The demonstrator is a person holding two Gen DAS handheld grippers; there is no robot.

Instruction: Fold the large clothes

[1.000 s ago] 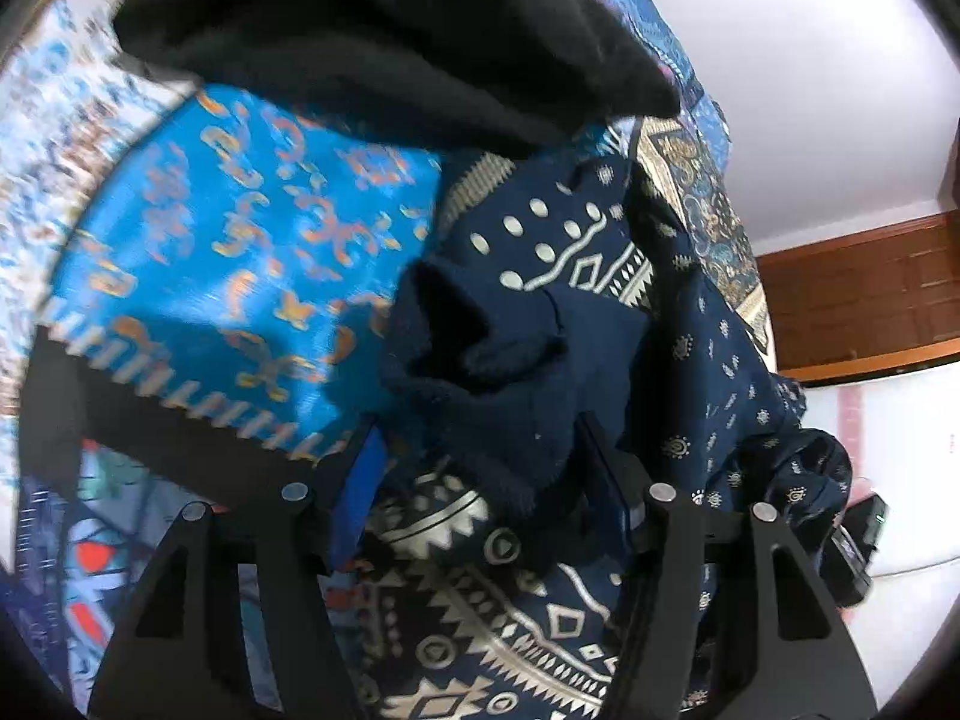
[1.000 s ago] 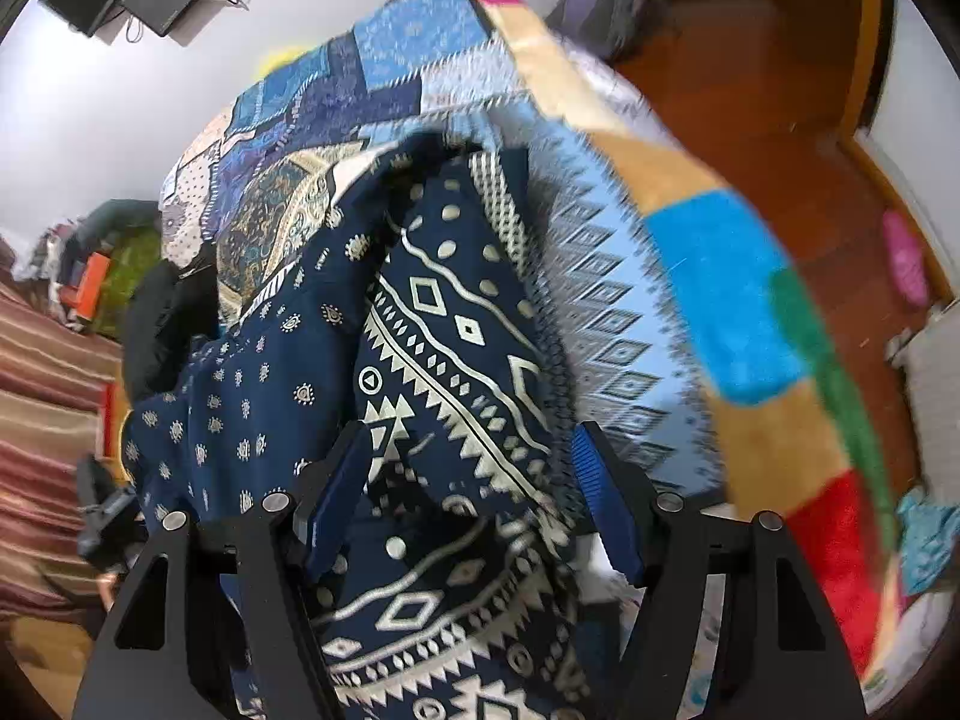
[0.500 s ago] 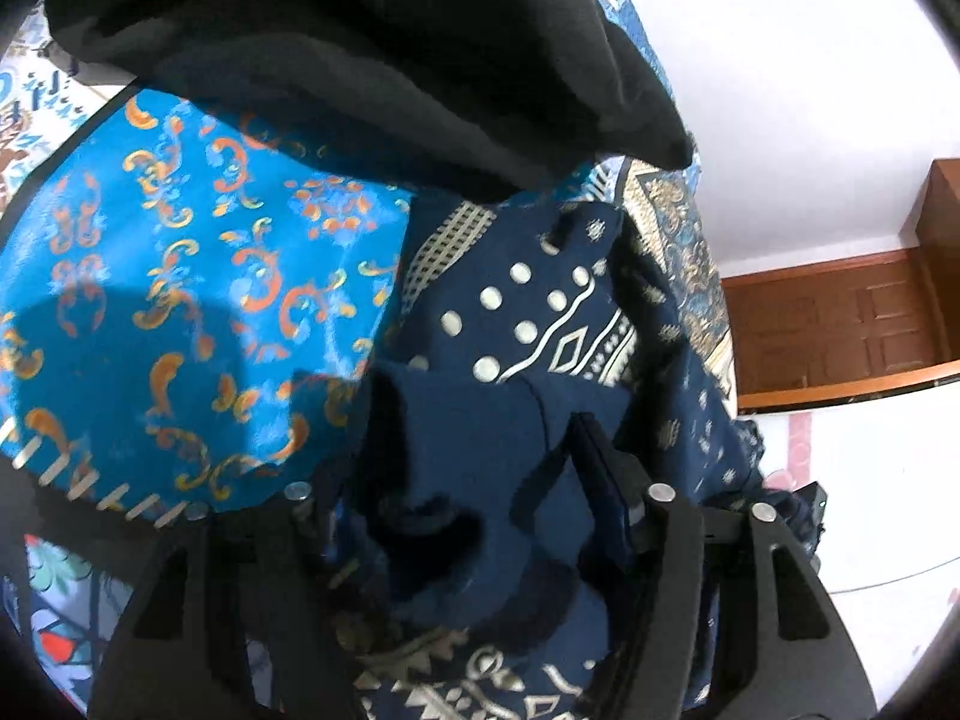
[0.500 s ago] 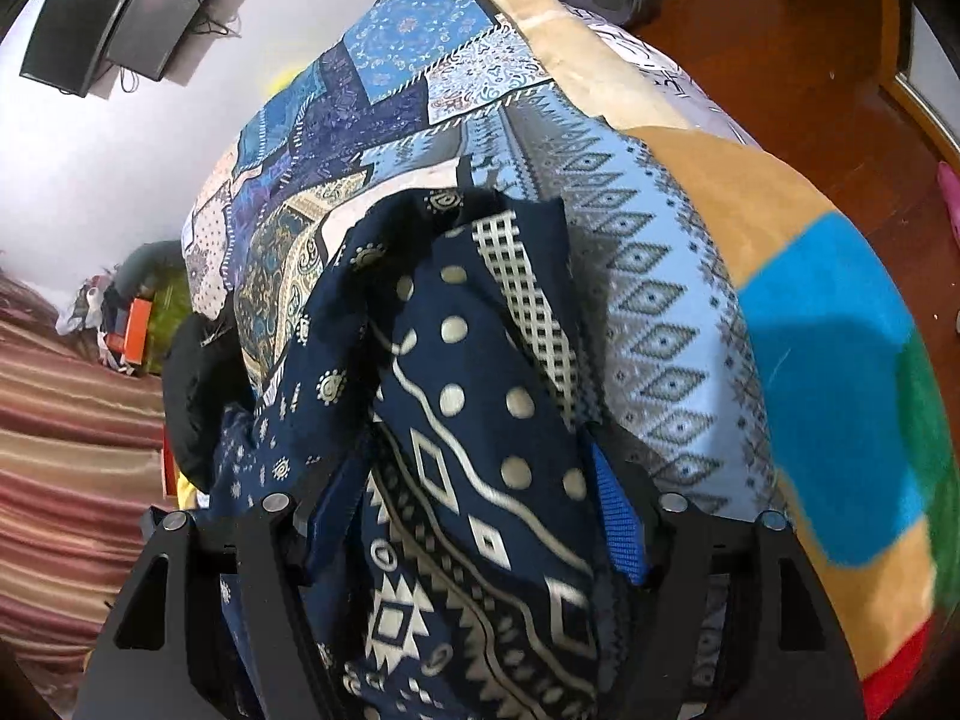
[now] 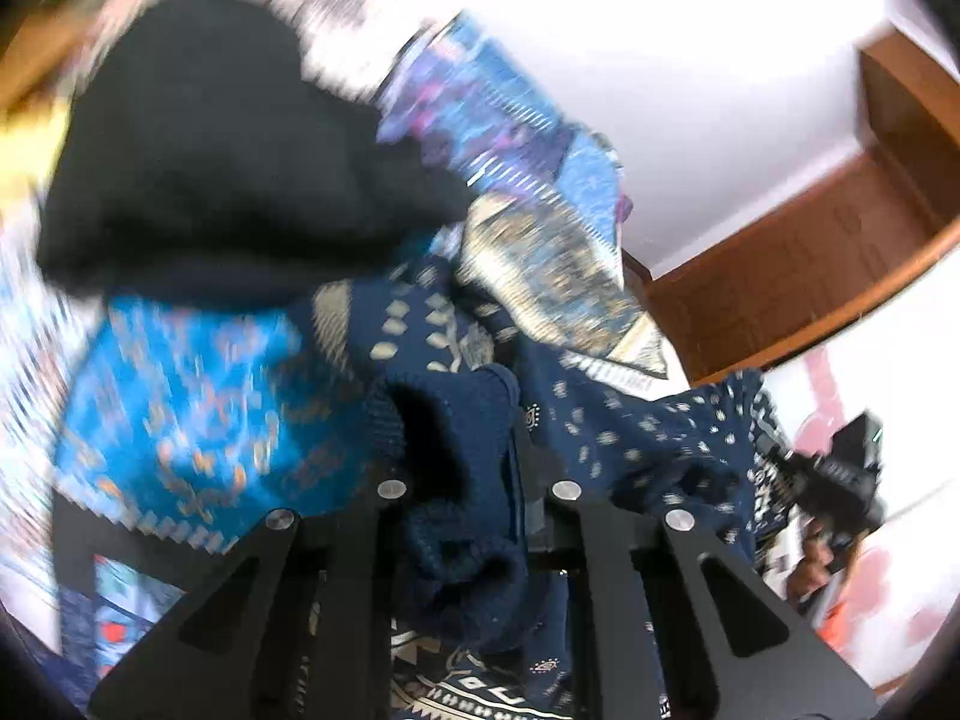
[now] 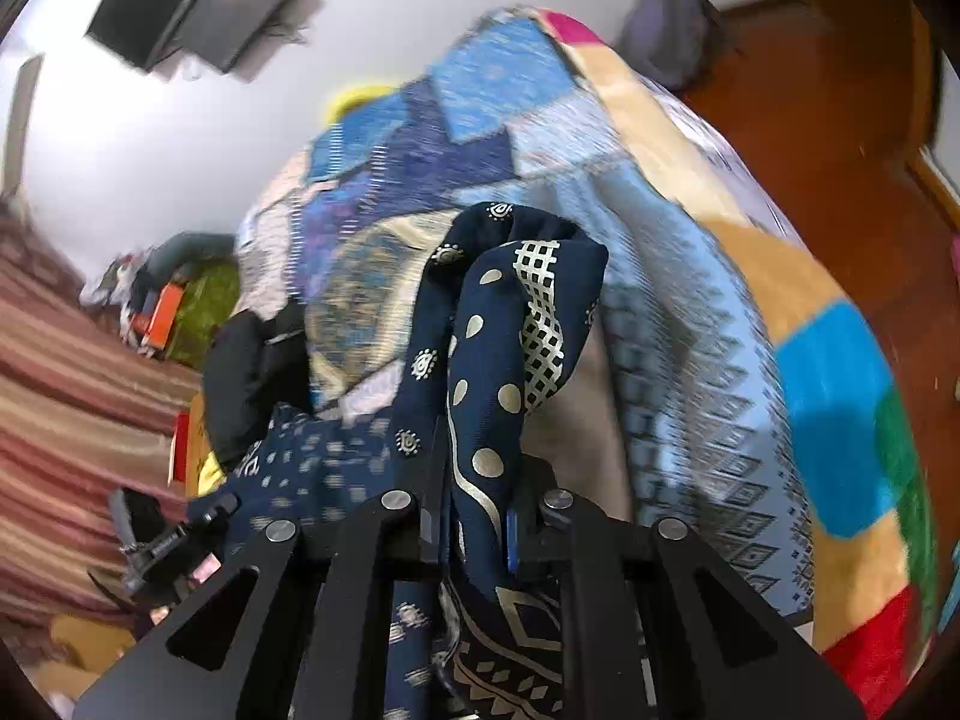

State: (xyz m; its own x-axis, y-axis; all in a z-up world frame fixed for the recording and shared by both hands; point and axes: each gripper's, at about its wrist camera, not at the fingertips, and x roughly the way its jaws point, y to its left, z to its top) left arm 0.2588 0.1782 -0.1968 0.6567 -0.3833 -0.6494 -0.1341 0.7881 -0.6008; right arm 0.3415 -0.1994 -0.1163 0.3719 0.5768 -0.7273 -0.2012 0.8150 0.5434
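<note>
Left wrist view. Left gripper (image 5: 465, 480): jaws have just been closing and now pinch a bunched fold of the navy patterned garment (image 5: 630, 438), at what looks like a ribbed knit edge. The garment trails off to the right toward the other hand's tool, visible at the frame edge, and hangs down below the jaws. Behind it lies a bright blue cloth with orange motifs (image 5: 180, 408), a black garment (image 5: 210, 180) heaped above it, and a patchwork bedspread (image 5: 516, 138) running toward a white wall and a wooden door (image 5: 810, 258). The picture is smeared by motion.

Right wrist view. Right gripper (image 6: 477, 516): jaws have just been closing and now clamp a vertical fold of the same navy patterned garment (image 6: 504, 330), which stands up in a loop beyond the fingertips and drapes away to the left toward the left gripper. The patchwork bedspread (image 6: 720, 300) lies underneath; a wall-mounted screen (image 6: 198, 12) is at top left, a wooden floor (image 6: 840, 120) at right.

Handling, as judged: thin, soft, light cloth, likely a little slippery; it slumps and bunches wherever unsupported. Best taken at hems or corners, one in each gripper, and kept taut between them. The main risk is grabbing extra layers within the bunch.
</note>
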